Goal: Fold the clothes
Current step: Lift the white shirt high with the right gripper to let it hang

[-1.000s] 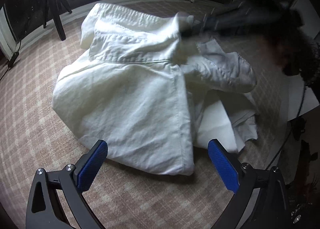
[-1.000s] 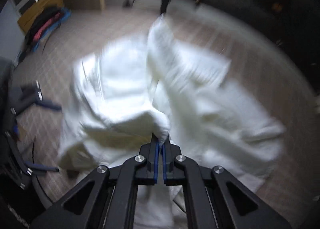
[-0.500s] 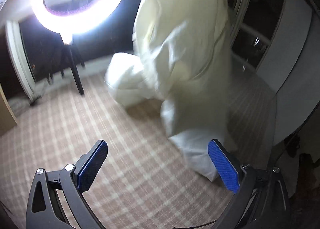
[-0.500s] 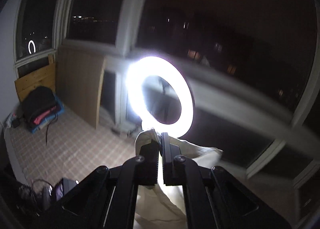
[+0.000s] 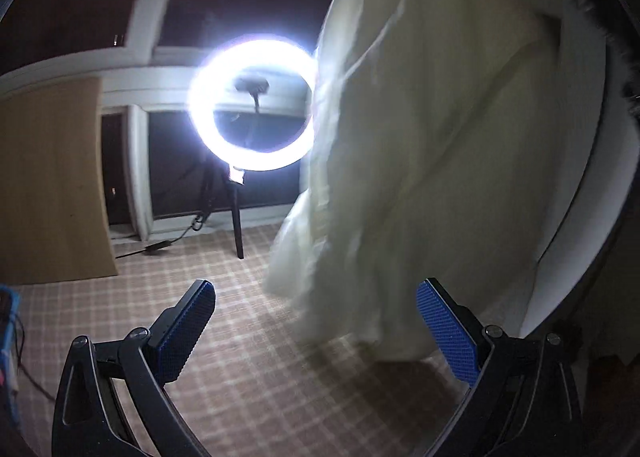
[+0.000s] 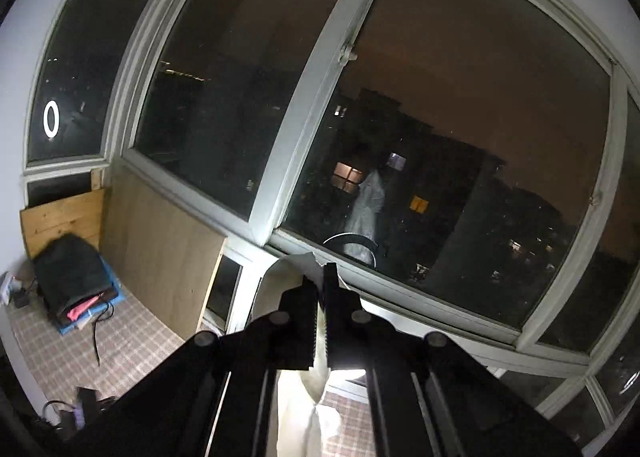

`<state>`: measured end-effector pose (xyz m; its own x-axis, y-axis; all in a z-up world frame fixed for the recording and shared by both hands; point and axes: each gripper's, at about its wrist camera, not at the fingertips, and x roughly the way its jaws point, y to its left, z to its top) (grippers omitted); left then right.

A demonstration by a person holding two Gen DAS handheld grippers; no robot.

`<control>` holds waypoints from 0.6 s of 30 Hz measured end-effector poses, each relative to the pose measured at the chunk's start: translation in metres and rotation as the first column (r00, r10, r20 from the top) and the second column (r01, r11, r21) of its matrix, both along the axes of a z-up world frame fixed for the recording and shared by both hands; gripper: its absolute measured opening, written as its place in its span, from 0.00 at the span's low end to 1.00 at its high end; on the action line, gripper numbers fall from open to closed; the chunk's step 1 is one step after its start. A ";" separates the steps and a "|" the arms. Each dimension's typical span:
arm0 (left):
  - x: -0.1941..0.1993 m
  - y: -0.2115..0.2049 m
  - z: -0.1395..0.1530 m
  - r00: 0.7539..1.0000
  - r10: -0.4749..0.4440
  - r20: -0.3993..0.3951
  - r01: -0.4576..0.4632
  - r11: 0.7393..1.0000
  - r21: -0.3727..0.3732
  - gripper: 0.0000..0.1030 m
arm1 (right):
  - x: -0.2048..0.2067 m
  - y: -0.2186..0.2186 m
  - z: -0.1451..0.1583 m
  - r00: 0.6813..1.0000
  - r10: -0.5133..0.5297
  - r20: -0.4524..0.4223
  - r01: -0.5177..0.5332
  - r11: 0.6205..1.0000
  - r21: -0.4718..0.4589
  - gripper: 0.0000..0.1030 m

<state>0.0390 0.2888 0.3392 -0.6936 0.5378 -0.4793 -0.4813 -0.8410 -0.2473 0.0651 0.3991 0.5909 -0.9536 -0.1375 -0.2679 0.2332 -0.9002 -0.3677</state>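
Checked carpet (image 5: 248, 389), glaring ring light (image 5: 252, 109) beside hanging white garment (image 5: 420, 161).

The white garment (image 5: 420, 145) hangs motion-blurred, its top cut off by the frame's upper edge.

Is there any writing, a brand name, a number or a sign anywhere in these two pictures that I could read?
None: no legible text in either view.
White garment: no label or print shows.
Ring light: no brand readable; glare washes it out.
Folded pile by the wooden board: too small and dark to tell.
Lit windows of the buildings outside: no signs readable.
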 end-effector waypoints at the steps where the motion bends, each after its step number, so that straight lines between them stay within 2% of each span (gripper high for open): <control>1: 0.008 -0.005 0.002 1.000 0.005 -0.012 -0.005 1.000 -0.008 0.99 | 0.000 -0.006 0.001 1.000 -0.005 0.002 0.005 1.000 -0.005 0.02; 8: 0.045 -0.005 0.003 0.997 0.010 -0.072 -0.014 0.998 -0.059 0.99 | 0.000 -0.060 0.010 1.000 0.017 0.014 -0.017 1.000 -0.007 0.02; 11: 0.050 -0.012 0.010 0.984 0.086 -0.157 -0.106 0.987 -0.121 0.99 | 0.003 -0.084 0.013 0.998 0.055 0.009 -0.055 0.998 -0.002 0.02; 13: 0.042 -0.030 0.017 0.968 0.156 -0.195 -0.183 0.974 -0.130 0.99 | 0.012 -0.092 0.020 0.997 0.077 -0.003 -0.077 0.997 -0.001 0.02; 18: 0.007 -0.087 0.051 0.937 0.285 -0.200 -0.304 0.950 -0.074 0.99 | 0.047 -0.091 0.049 0.991 0.127 -0.037 -0.128 0.991 -0.032 0.02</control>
<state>0.0456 0.2021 0.3901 -0.8948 0.2508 -0.3694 -0.2370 -0.9679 -0.0831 0.1118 0.3077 0.6399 -0.9363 -0.2675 -0.2274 0.3346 -0.8762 -0.3470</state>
